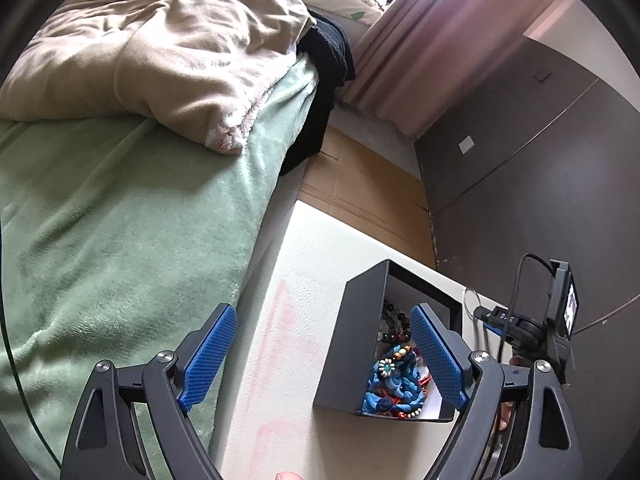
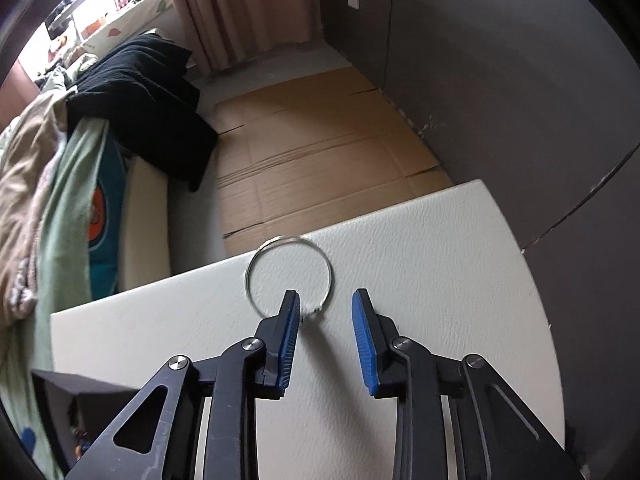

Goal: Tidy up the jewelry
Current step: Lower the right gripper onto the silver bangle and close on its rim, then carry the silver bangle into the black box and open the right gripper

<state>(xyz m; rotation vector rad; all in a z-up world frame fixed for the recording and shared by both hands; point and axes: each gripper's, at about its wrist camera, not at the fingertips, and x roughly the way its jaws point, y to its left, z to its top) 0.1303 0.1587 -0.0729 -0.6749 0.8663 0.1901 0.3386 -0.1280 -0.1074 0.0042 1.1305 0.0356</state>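
A thin silver bangle (image 2: 289, 276) lies flat on the white tabletop (image 2: 440, 264) near its far edge. My right gripper (image 2: 325, 312) is open just in front of it, its left finger over the bangle's near rim. A black open box (image 1: 352, 332) stands on the table and holds a tangle of blue cord, beads and bracelets (image 1: 394, 384). My left gripper (image 1: 324, 352) is open wide, its right finger over the box. The bangle also shows in the left wrist view (image 1: 472, 300) behind the box. A corner of the box shows in the right wrist view (image 2: 80, 400).
A bed with a green blanket (image 1: 120, 220) and beige duvet (image 1: 160, 52) borders the table's left. Flattened cardboard (image 2: 312, 152) covers the floor beyond the table. A dark grey wall (image 2: 500, 80) stands to the right. Black clothing (image 2: 144, 96) hangs off the bed.
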